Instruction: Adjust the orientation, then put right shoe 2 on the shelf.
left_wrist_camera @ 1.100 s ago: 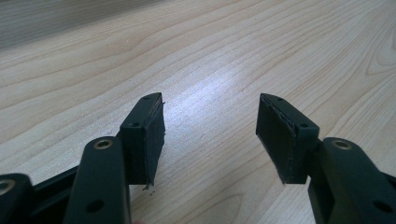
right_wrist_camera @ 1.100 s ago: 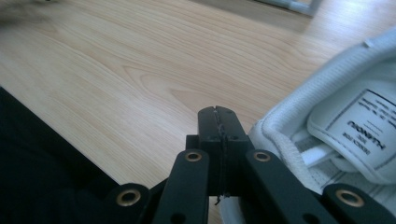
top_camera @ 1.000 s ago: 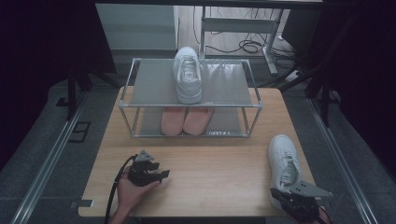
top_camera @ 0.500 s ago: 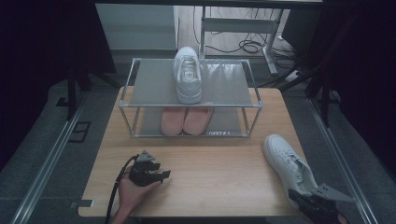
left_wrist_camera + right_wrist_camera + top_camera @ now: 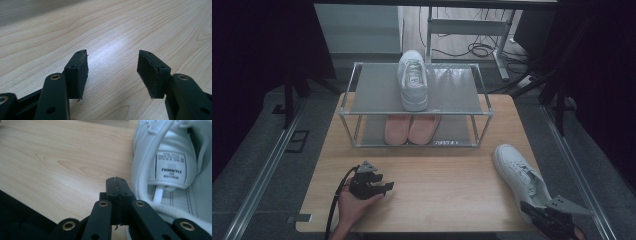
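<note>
White shoe just beside R gripper, jaws clenched on 0; L gripper well apart, jaws released.

Left gripper: two black jaws stand wide apart, nothing between them. Below them, bare light wood desk; a darker strip along the top left edge.

Held black grippers with brass-ringed screw holes; flat black fingers with ridged pads. Grey three-cornered plate topped left gripper, black cable trailing behind.
</note>
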Tool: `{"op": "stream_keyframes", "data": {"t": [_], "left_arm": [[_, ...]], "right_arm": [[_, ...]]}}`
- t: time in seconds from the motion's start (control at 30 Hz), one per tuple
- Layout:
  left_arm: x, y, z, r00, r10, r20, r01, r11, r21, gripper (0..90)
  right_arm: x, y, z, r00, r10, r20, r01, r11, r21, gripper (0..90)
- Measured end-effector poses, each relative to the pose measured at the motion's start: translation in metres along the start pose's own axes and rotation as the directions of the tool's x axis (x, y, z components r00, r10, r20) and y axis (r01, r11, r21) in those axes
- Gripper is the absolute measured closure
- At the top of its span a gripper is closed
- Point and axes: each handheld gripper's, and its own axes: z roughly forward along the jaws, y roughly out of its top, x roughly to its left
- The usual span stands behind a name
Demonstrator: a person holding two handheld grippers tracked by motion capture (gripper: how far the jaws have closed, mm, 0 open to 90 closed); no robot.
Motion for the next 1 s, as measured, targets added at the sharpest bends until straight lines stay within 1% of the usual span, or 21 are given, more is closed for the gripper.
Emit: {"op": "stream_keyframes", "data": {"t": [0.17,0.33,0.4,0.53,0.67,0.77,0.9,0.93,1.0], "left_arm": [[0.000,0.000,-0.001,1.0000,0.000,-0.001,0.000,1.0000,-0.002,42.2],[0.001,0.000,-0.002,1.0000,0.000,-0.001,0.000,1.0000,-0.005,42.2],[0.001,0.000,-0.002,1.0000,-0.001,-0.002,0.001,1.0000,-0.005,42.2],[0.002,0.000,-0.003,1.0000,-0.003,-0.003,0.003,1.0000,-0.007,42.2],[0.002,0.000,-0.003,0.9999,-0.010,-0.002,0.010,0.9999,-0.008,42.2],[0.002,-0.001,-0.003,0.9999,-0.010,-0.003,0.010,0.9999,-0.007,42.2],[0.002,-0.001,-0.005,1.0000,-0.009,-0.004,0.009,0.9999,-0.011,42.2],[0.002,0.000,-0.005,1.0000,-0.008,-0.003,0.008,0.9999,-0.013,42.2],[0.002,0.001,-0.005,1.0000,-0.009,-0.001,0.009,0.9999,-0.014,42.2]], "right_arm": [[0.002,0.015,-0.005,0.9997,-0.025,-0.005,0.024,0.999,-0.028,90.0],[0.003,0.036,-0.005,0.9981,-0.062,-0.006,0.062,0.997,-0.042,90.0],[0.001,0.044,-0.004,0.9976,-0.069,-0.010,0.068,0.996,-0.049,90.0],[-0.005,0.057,0.000,0.9974,-0.069,-0.018,0.068,0.996,-0.054,90.0],[-0.013,0.064,0.003,0.9978,-0.062,-0.023,0.061,0.997,-0.051,90.0],[-0.019,0.068,0.003,0.9981,-0.058,-0.019,0.057,0.997,-0.051,90.0],[-0.031,0.071,0.000,0.9992,-0.038,-0.013,0.037,0.998,-0.052,88.4],[-0.033,0.071,-0.001,0.9994,-0.035,-0.009,0.034,0.998,-0.049,86.6],[-0.039,0.071,-0.002,0.9996,-0.029,-0.007,0.029,0.999,-0.035,85.9]]}}
